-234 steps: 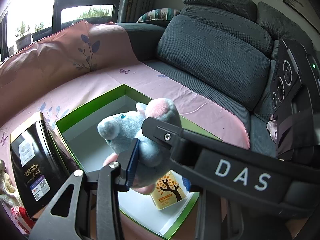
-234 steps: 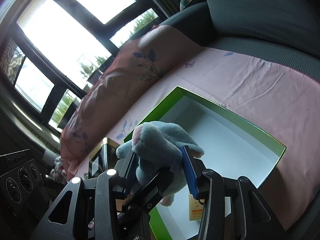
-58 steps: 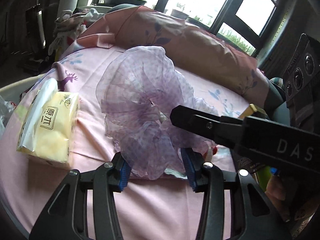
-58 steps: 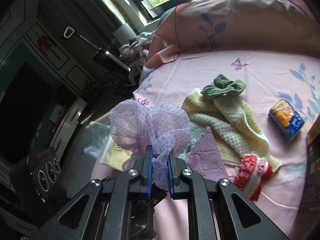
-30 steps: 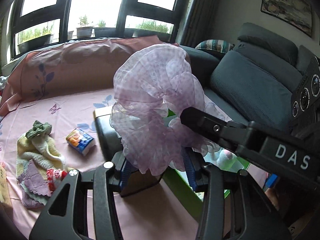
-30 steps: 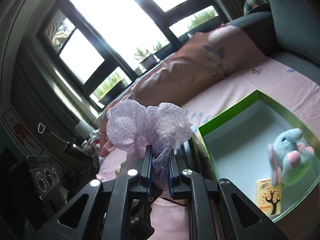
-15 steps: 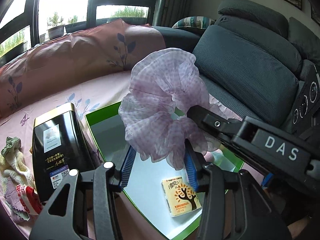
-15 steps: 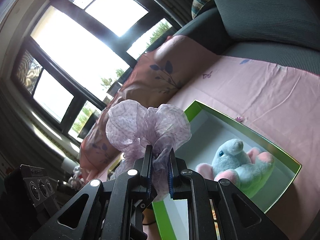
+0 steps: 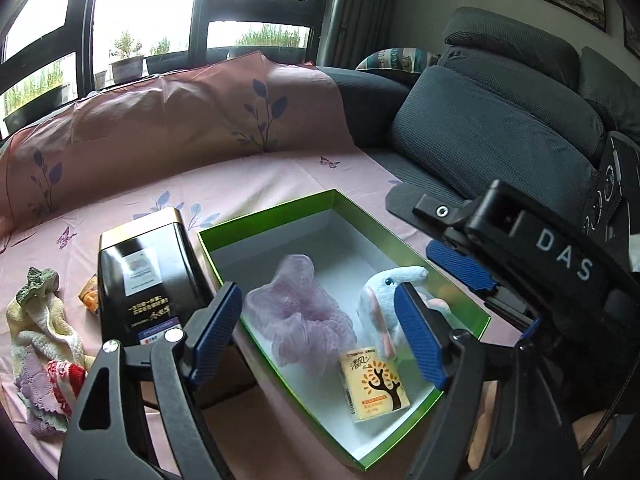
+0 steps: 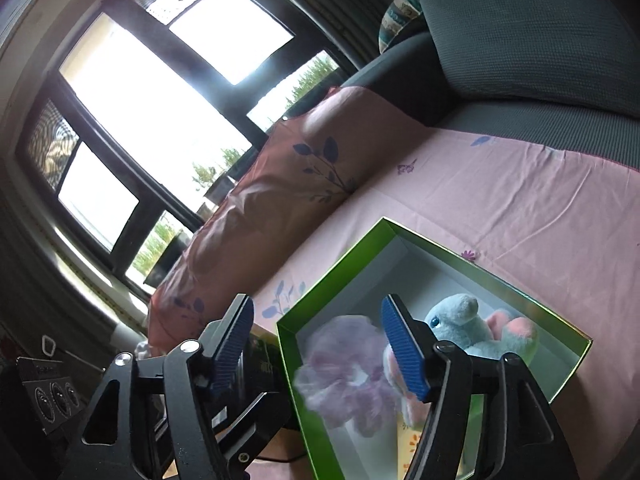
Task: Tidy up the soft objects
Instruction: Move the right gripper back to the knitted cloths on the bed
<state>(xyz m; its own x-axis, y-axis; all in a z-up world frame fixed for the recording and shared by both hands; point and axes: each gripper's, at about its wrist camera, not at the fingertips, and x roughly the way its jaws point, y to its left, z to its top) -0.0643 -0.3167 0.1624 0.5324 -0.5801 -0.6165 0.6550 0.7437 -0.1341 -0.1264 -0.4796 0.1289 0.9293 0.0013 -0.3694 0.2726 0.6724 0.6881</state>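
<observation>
A lilac gauze scrunchie (image 9: 302, 312) lies loose in the green box (image 9: 264, 216), beside a blue and pink plush toy (image 9: 390, 286) and a small yellow tissue pack (image 9: 374, 384). My left gripper (image 9: 320, 334) is open and empty above the box's near side. My right gripper (image 10: 320, 344) is open and empty just above the scrunchie (image 10: 344, 376); the plush (image 10: 468, 330) sits to its right in the box (image 10: 444, 242). The right gripper also shows at the right of the left wrist view (image 9: 472, 248).
A black tin (image 9: 148, 272) stands left of the box on the pink sheet. A pile of towels and knitted cloths (image 9: 40, 340) and a small orange packet (image 9: 89, 298) lie further left. Grey sofa cushions (image 9: 500, 132) rise behind the box.
My right gripper has opened and let go of the scrunchie, which has dropped into the green box. My left gripper has opened wider and holds nothing.
</observation>
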